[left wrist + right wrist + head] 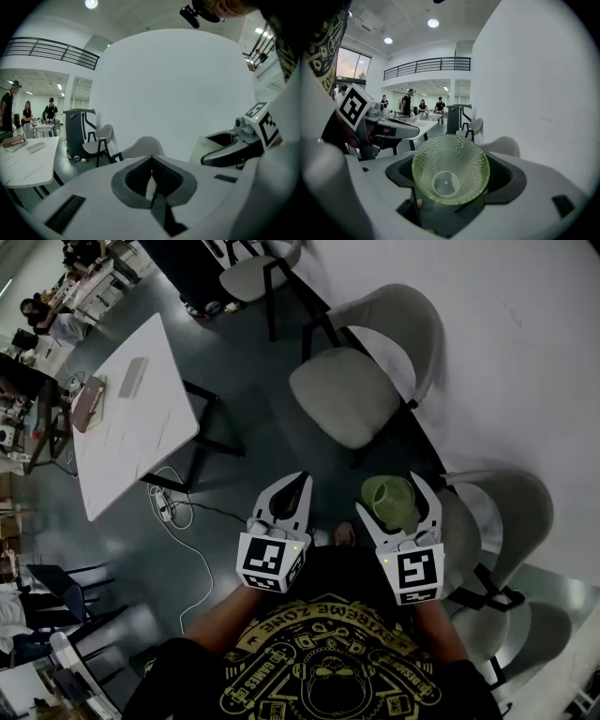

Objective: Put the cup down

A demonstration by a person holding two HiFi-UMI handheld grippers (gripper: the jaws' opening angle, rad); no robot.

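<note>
A green dimpled glass cup (384,498) is clamped between the jaws of my right gripper (397,506), held in the air in front of the person's chest. In the right gripper view the cup (451,169) lies on its side with its open mouth facing the camera, and the right gripper (452,187) is shut on it. My left gripper (298,486) hovers just left of it at the same height, shut with nothing held. Its jaws meet at a seam in the left gripper view (151,164). The right gripper (234,150) shows there at the right.
Grey chairs (354,390) (502,512) stand along a white wall (506,343) ahead and to the right. A white table (141,413) with a book stands at the left, with a cable and power strip (165,507) on the dark floor. People stand far off.
</note>
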